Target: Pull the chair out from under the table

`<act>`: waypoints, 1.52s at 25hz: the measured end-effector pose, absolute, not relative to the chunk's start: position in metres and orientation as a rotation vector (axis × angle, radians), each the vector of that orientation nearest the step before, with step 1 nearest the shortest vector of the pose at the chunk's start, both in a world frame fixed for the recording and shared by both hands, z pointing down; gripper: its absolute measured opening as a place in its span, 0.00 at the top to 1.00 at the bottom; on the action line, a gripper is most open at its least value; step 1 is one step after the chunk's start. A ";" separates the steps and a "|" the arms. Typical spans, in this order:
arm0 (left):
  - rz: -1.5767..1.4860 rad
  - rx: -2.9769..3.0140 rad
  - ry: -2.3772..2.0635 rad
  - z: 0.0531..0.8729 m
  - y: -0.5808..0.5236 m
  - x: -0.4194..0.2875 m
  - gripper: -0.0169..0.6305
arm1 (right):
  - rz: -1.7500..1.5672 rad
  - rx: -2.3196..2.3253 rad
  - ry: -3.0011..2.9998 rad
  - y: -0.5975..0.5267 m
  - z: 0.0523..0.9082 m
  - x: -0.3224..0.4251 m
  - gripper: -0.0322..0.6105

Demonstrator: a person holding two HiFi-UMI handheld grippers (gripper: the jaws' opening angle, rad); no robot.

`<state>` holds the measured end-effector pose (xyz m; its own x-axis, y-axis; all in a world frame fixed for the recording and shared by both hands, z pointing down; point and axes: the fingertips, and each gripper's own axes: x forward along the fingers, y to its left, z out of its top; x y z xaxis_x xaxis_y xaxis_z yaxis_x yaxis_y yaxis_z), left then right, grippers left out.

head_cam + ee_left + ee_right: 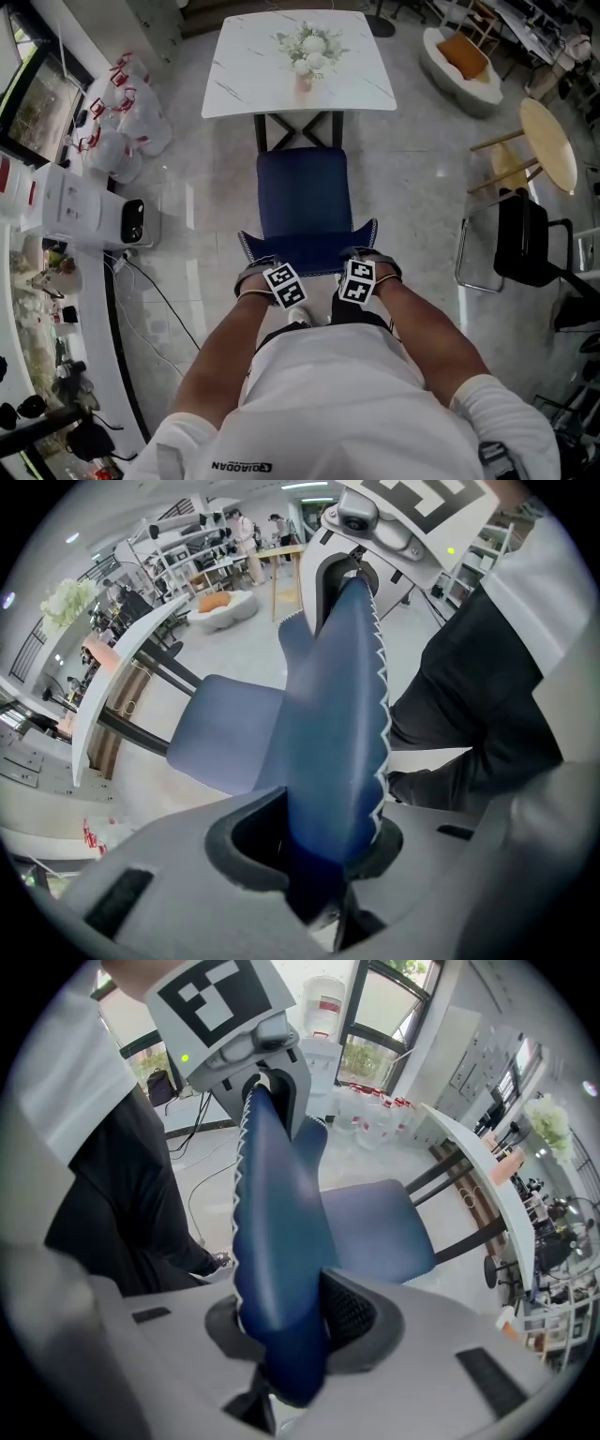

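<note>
Pale floor (pixel 427 197), white table (pixel 366 89) far: left gripper (pixel 261 270) and right gripper (pixel 364 258) clamp the blue chair (pixel 302 192) at its backrest's top corners, likely so the pull runs even.

One word can be read: "QIAODAN" is printed in dark letters, upside down, on the person's white shirt (pixel 328 398). Red marks are seen on the white bags (pixel 120 131), but they are too small to be read. Black and white squares, with no letters, are shown on the left gripper (pixel 256 271) and the right gripper (pixel 369 256).
</note>
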<state>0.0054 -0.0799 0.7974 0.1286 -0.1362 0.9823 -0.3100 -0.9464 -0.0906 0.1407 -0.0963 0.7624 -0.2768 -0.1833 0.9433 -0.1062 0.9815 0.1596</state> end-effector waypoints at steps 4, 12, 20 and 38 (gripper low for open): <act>1.936 2.258 -0.444 0.798 -0.065 0.004 0.80 | -0.070 0.224 -1.851 -0.082 0.760 0.138 0.79; 1.943 2.273 -0.437 0.798 -0.037 -0.002 0.80 | -0.061 0.251 -1.842 -0.052 0.761 0.132 0.79; 1.936 2.278 -0.416 0.796 -0.013 -0.005 0.80 | -0.055 0.267 -1.835 -0.030 0.759 0.129 0.79; 1.910 2.254 -0.373 0.776 0.006 0.003 0.81 | -0.025 0.244 -1.849 -0.011 0.738 0.136 0.79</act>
